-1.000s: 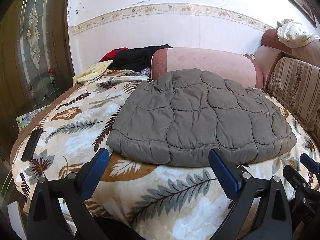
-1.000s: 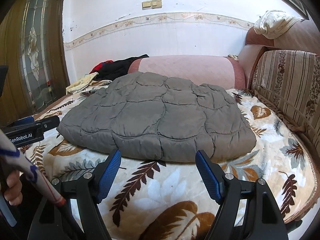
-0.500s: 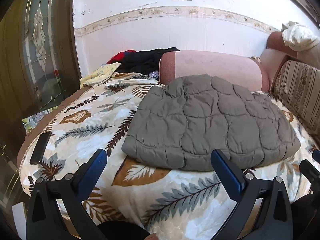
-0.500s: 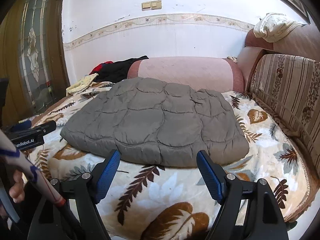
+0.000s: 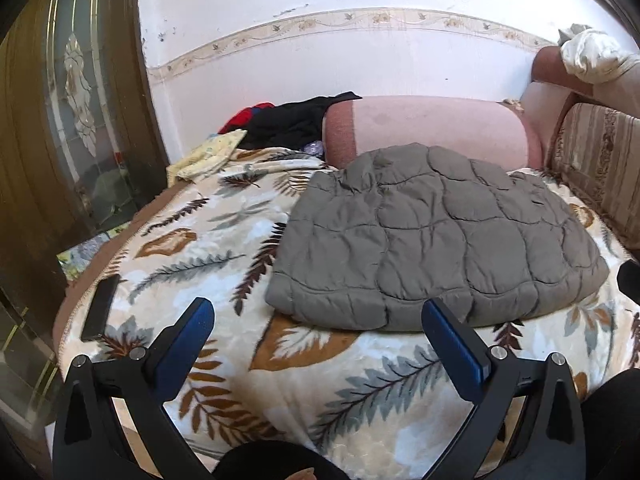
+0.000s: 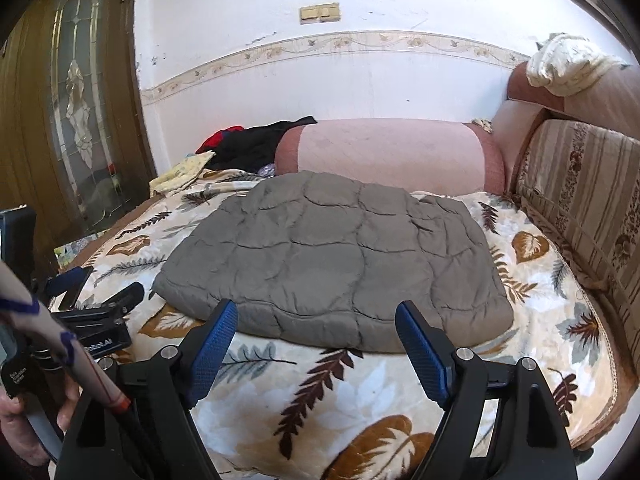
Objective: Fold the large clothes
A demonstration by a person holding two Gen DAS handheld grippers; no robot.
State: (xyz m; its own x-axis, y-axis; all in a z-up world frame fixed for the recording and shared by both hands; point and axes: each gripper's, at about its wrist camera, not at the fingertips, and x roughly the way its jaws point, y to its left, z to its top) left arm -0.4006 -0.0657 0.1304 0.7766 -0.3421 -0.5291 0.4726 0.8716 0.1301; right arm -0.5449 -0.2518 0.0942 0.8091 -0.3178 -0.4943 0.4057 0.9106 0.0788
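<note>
A: Where is the grey quilted jacket (image 6: 332,260)?

B: Folded flat on the leaf-print blanket (image 6: 360,396); its far edge lies just in front of the pink bolster (image 6: 384,152); dark clothes (image 5: 296,124) sit left of that bolster.

A: And the grippers?

B: The left gripper (image 5: 316,344) and the right gripper (image 6: 316,344) both hang short of the jacket's near edge; jaws spread wide; nothing between them.
</note>
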